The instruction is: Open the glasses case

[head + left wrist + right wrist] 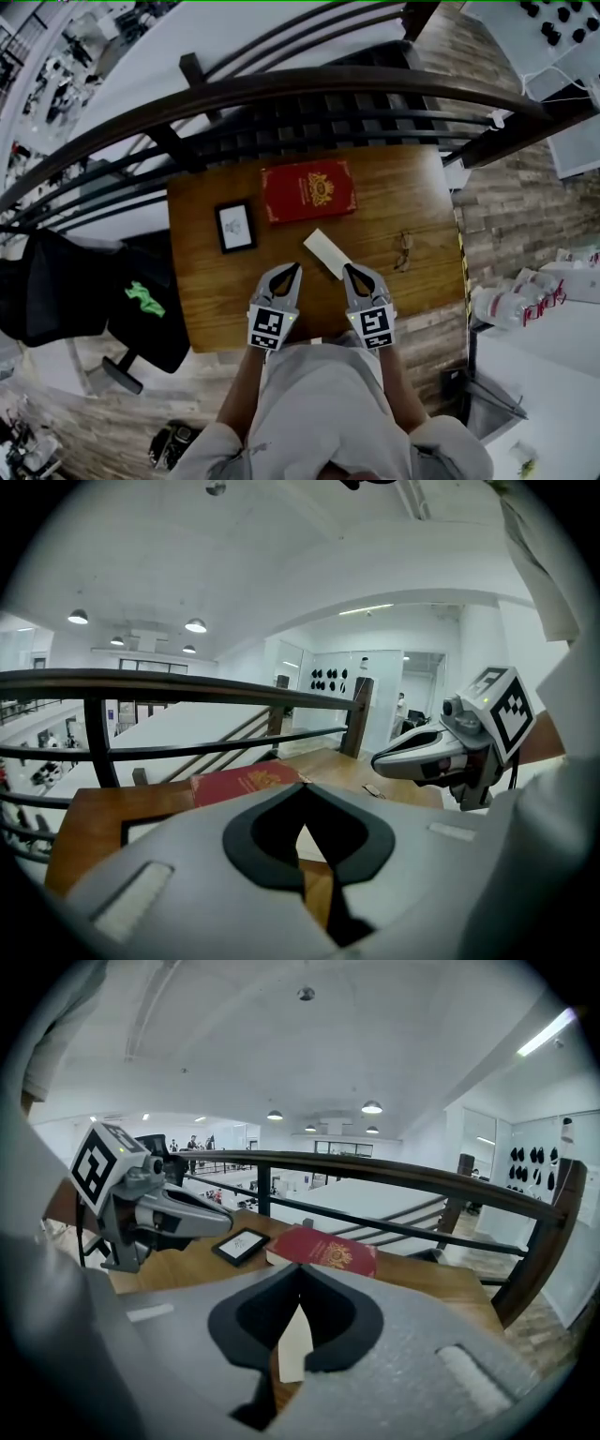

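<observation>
Left gripper [289,272]: jaws pressed together, empty. White glasses case [325,253]: apparently shut, flat on the table [202,309] at the left gripper's 1 o'clock. Right gripper [351,273]: jaws likewise together, empty. Risk: closed tips nudging the unbraced case may skid it toward the spectacles [403,251] at its 3 o'clock.

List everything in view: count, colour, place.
table: 1, brown wood, against the railing
railing: 1, dark, beyond the table's far edge
book: 1, red with gold crest, far centre of table
picture frame: 1, black, left of the book
glasses case: 1, white, mid-table, just ahead of both grippers
glasses: 1 pair, thin dark frame, right side of table
black bundle: 1, green mark, left of table
left gripper: 1, grey, fingers together, empty, over near edge
right gripper: 1, grey, fingers together, empty, beside the left
</observation>
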Demonstrator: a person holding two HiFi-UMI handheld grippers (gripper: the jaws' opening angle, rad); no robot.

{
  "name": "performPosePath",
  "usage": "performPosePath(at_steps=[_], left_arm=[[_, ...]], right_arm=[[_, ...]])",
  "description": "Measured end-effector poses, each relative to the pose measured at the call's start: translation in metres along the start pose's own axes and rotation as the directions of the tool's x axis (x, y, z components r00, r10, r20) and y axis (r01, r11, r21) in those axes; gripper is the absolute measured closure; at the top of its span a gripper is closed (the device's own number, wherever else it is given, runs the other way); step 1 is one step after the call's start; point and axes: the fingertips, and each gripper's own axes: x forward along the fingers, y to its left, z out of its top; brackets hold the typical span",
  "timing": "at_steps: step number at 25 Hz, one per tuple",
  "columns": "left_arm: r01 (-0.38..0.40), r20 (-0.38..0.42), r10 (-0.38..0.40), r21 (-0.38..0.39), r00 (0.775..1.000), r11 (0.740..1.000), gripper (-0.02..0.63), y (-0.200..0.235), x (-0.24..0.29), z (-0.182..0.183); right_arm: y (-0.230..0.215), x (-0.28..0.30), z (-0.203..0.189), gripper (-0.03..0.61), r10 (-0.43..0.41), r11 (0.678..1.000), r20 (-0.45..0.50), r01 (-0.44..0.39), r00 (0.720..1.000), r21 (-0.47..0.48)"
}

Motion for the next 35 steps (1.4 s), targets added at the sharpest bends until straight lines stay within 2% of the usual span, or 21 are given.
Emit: performPosePath(at_steps=[10, 18, 29, 35], left_arm=[[-0.006, -0.107, 0.004, -0.019, 0.994, 1.0, 0.594, -0.005, 0.029, -0.041], [-0.007, -0.155, 0.004, -0.023, 0.988, 1.0, 0.594, -0.003, 0.055, -0.064], [-0.006, -0.233, -0.002, -0.037, 0.972, 0.999, 0.594, 0.005, 0.087, -0.094], [-0.01, -0.266, -0.001, -0.039, 0.964, 0.999, 0.594, 0.008, 0.097, -0.108]], right_arm=[[-0.007, 0.021, -0.035, 0.568, 0.051, 0.999, -0.074, -0.051, 0.996, -0.002], [-0.008, 0.033, -0.056, 0.563, 0.081, 0.996, -0.12, -0.085, 0.989, -0.027], [0.0, 0.052, -0.085, 0.506, 0.133, 0.985, -0.204, -0.151, 0.97, -0.078], [0.001, 0.06, -0.096, 0.474, 0.129, 0.984, -0.228, -0.153, 0.965, -0.089]])
